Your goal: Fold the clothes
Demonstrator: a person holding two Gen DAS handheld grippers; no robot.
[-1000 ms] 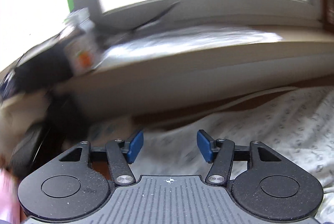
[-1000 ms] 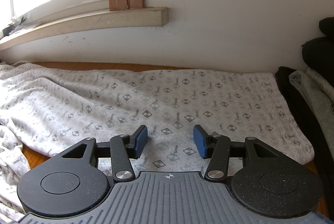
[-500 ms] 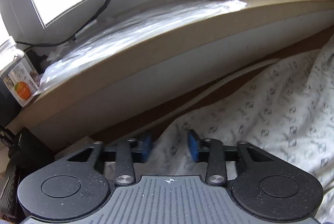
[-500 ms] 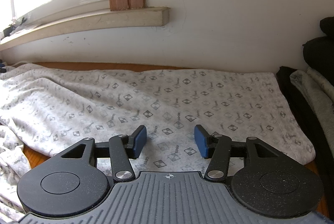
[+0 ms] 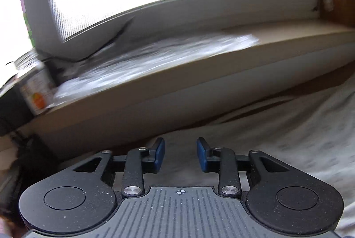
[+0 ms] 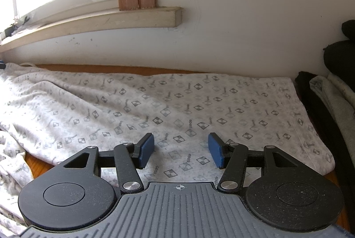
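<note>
A white garment point(image 6: 168, 104) printed with small grey diamond checks lies spread on a brown wooden table, its straight hem at the right. My right gripper point(image 6: 180, 152) hovers low over the garment's near part, open, nothing between its blue pads. In the left wrist view the same garment point(image 5: 288, 133) shows blurred at right and under the fingers. My left gripper point(image 5: 180, 154) is open above the cloth's far left end, close to the wall under the window sill, with nothing held.
A window sill point(image 5: 199, 73) with crinkled plastic and a jar point(image 5: 35, 91) runs along the wall behind the table. Dark and grey folded clothes point(image 6: 332, 100) are stacked at the right edge. Bare table wood point(image 6: 111, 67) shows behind the garment.
The left gripper has widened its fingers and its view has shifted, now blurred by motion. The right gripper has opened a little wider and stayed over the same spot.
</note>
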